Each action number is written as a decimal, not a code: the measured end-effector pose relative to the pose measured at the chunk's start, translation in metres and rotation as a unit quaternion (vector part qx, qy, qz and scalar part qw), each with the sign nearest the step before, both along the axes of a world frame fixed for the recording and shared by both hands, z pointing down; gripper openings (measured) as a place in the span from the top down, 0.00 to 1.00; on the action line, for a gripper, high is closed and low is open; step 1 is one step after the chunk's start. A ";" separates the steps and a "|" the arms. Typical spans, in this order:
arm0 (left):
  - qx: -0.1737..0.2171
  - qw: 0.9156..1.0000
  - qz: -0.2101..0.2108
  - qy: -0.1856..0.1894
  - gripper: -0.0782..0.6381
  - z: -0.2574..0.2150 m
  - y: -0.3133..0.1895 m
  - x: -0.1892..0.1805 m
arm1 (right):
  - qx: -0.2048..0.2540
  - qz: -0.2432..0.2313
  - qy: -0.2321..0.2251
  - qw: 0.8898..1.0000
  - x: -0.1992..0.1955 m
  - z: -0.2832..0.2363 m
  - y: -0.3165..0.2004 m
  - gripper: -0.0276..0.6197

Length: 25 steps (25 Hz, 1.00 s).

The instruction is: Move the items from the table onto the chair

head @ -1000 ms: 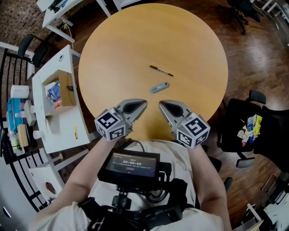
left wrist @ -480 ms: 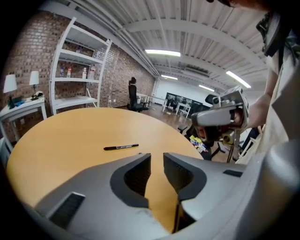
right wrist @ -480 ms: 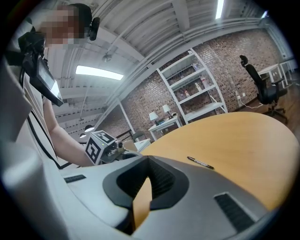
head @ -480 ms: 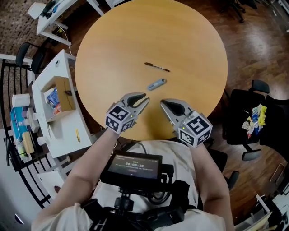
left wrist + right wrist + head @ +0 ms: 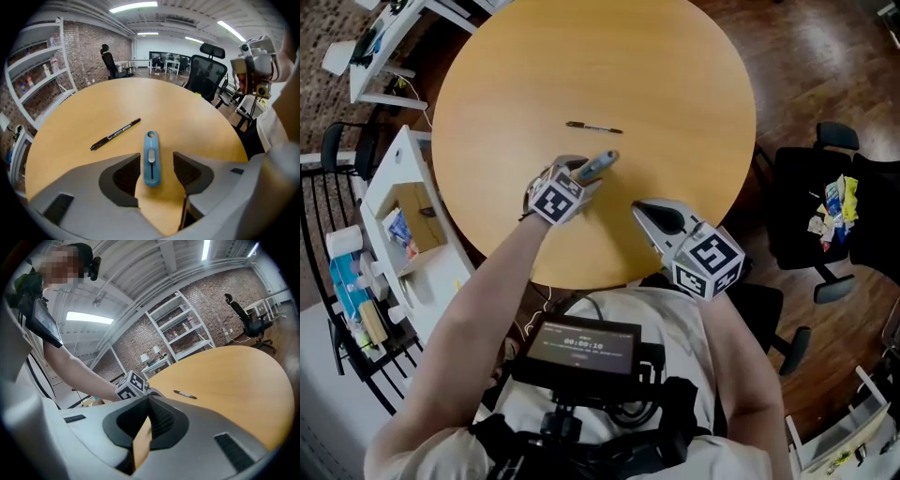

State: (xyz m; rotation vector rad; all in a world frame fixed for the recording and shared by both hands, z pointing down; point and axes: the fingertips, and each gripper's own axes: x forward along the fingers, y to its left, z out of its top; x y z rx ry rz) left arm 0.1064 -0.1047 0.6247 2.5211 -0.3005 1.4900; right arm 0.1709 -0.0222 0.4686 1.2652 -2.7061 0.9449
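- At frame centre, the left gripper had just opened its jaws, straddling the blue utility knife on the table without touching it.
- At lower right, the right gripper had its jaws together, empty.

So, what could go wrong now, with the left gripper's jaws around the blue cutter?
1. The left gripper's jaws have just been opening; the blue cutter lies flat between them, ungripped and slightly off-centre, so closing may skid or twist it.
2. The pen lies near and could get knocked.
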 end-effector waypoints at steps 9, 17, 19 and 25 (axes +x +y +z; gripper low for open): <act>-0.021 0.997 0.031 -0.063 0.57 0.028 0.000 0.000 | -0.006 0.023 -0.002 1.000 0.026 0.005 0.003 0.95; -0.014 0.997 0.034 -0.066 0.71 0.027 0.003 0.000 | -0.001 0.014 -0.007 1.000 0.020 0.002 0.005 0.95; -0.010 0.998 0.022 -0.060 0.71 0.021 0.005 -0.003 | 0.002 0.010 -0.005 1.000 0.019 -0.001 0.004 0.95; 0.006 0.996 -0.066 0.067 0.71 -0.042 0.010 -0.007 | 0.016 -0.017 0.005 1.000 0.008 -0.010 -0.004 0.95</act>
